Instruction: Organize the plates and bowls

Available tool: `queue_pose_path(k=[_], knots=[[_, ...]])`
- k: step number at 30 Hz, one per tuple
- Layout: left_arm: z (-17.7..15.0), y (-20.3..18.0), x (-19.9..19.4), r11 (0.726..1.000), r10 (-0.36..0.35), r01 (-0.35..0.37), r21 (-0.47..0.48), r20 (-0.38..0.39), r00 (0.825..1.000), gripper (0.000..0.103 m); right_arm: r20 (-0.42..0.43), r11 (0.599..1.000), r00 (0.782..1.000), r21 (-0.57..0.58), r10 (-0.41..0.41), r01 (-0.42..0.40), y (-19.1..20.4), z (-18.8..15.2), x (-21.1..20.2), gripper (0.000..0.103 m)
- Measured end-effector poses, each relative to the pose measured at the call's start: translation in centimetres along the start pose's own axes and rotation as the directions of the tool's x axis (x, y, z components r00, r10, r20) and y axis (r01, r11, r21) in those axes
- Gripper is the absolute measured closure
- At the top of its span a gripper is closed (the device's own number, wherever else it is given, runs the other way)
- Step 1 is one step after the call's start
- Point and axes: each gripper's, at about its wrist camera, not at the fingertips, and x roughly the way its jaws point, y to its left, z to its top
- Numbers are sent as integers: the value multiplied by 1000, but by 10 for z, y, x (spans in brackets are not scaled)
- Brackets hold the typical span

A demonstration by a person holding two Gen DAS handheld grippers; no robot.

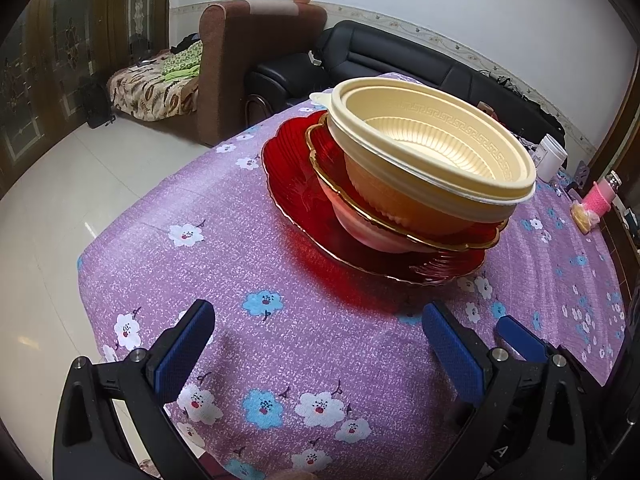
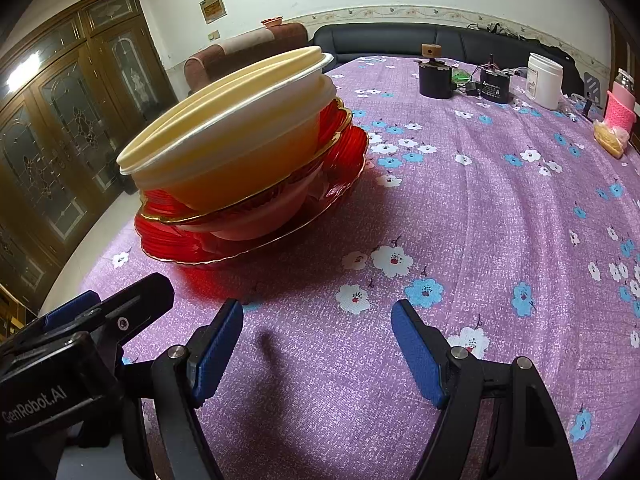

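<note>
Right gripper short of bowl stack

home living rm, sofa, armchair, floral tablecloth

Floral purple tablecloth, white jar, black sofa, brown armchair

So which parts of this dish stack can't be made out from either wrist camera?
- Pale lower bowl: its inside is covered by the gold-rimmed red plate in both views.
- Large red plate: its centre lies under the stack.
- Cream bowl: right wrist view shows only its outside; its inside faces away.
</note>
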Motion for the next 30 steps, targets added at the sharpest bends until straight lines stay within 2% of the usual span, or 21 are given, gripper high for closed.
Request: queue_pose_path(k=[30], knots=[[0,12,2,1000,-12,11,-21,-24,1000,0,-6,1000,1000,-9,-1,1,4,-3,0,22]])
